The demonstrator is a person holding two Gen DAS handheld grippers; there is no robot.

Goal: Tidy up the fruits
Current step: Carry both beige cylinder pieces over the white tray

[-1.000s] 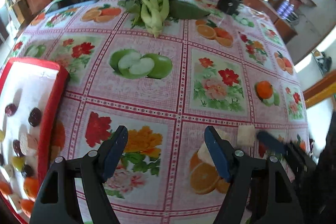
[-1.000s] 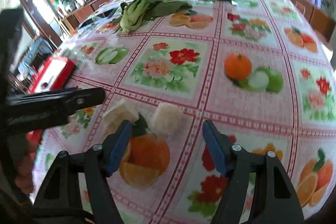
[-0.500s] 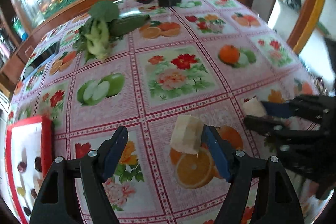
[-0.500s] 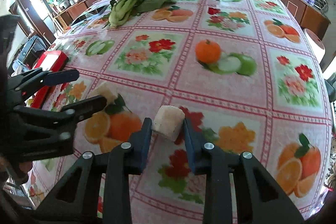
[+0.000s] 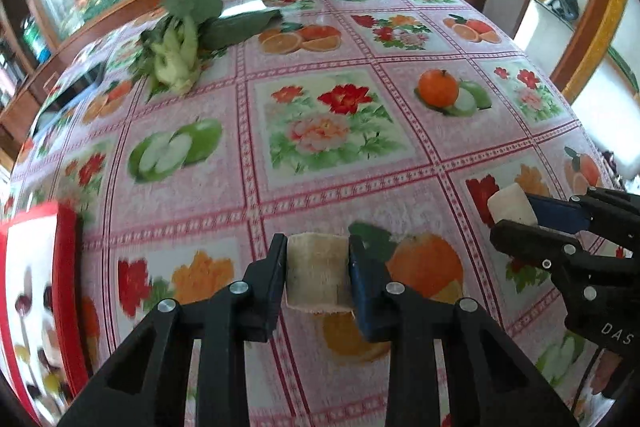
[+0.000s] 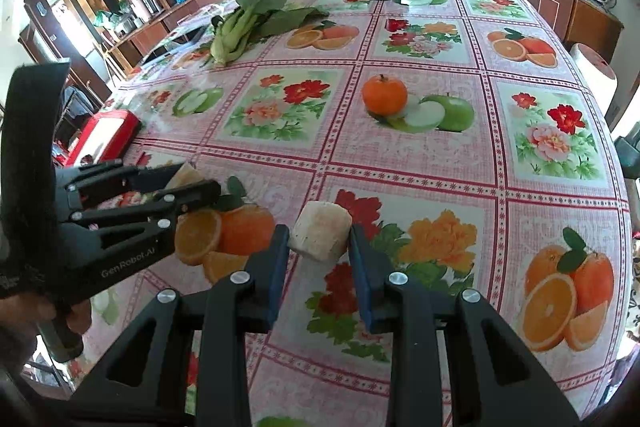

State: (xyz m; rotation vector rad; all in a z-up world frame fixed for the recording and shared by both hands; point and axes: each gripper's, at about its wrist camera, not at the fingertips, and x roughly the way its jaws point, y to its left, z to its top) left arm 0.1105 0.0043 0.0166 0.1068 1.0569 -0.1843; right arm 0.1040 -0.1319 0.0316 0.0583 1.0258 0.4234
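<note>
Within the last second you closed your left gripper (image 5: 318,277) on one pale fruit chunk (image 5: 318,277) and your right gripper (image 6: 319,251) on the other chunk (image 6: 320,235), both just above the tablecloth (image 5: 332,163), ready for carrying to the red tray (image 5: 66,267).

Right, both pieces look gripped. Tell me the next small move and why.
Probably lift both straight up, then carry them left toward the red-rimmed tray. The left hand-held gripper is shut on one pale fruit chunk and the right hand-held gripper on the other pale chunk. Both sit low over the tablecloth, and the tray already holds fruit pieces.
</note>
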